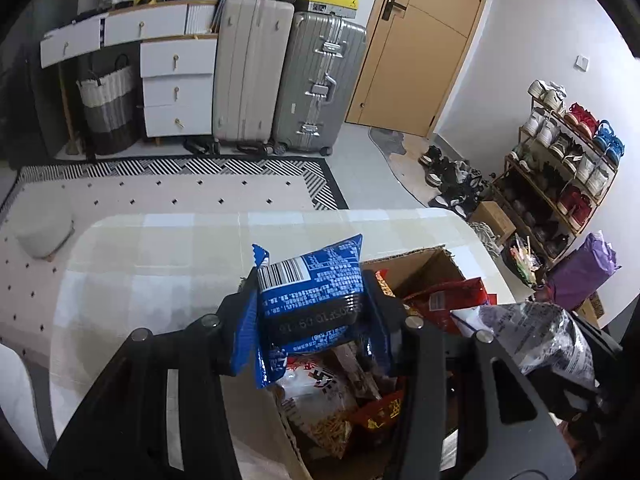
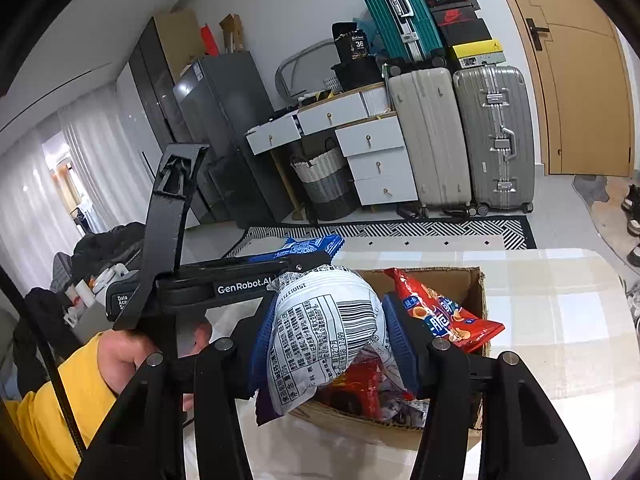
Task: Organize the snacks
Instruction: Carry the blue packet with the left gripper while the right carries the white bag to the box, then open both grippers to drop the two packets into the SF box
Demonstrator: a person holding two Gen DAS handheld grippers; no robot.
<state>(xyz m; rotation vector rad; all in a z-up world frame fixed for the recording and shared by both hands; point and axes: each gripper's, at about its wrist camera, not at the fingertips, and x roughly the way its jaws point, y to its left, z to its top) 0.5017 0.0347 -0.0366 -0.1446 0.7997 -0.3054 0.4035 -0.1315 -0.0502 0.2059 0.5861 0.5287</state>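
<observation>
Over the bench, the left hand-held gripper [image 1: 310,304] clamps a blue packet [image 1: 310,292] directly above the cardboard box [image 1: 424,264]; the right hand-held gripper [image 2: 326,340] grips a white bag [image 2: 324,332] beside it.

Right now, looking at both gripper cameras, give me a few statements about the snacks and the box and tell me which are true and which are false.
1. The left gripper is shut on a blue snack packet. True.
2. The right gripper is empty. False: it is shut on a white snack bag.
3. The cardboard box already holds snacks. True.
4. The box stands on the floor. False: it stands on the checked tablecloth.
5. A red snack bag sticks up out of the box. True.
</observation>
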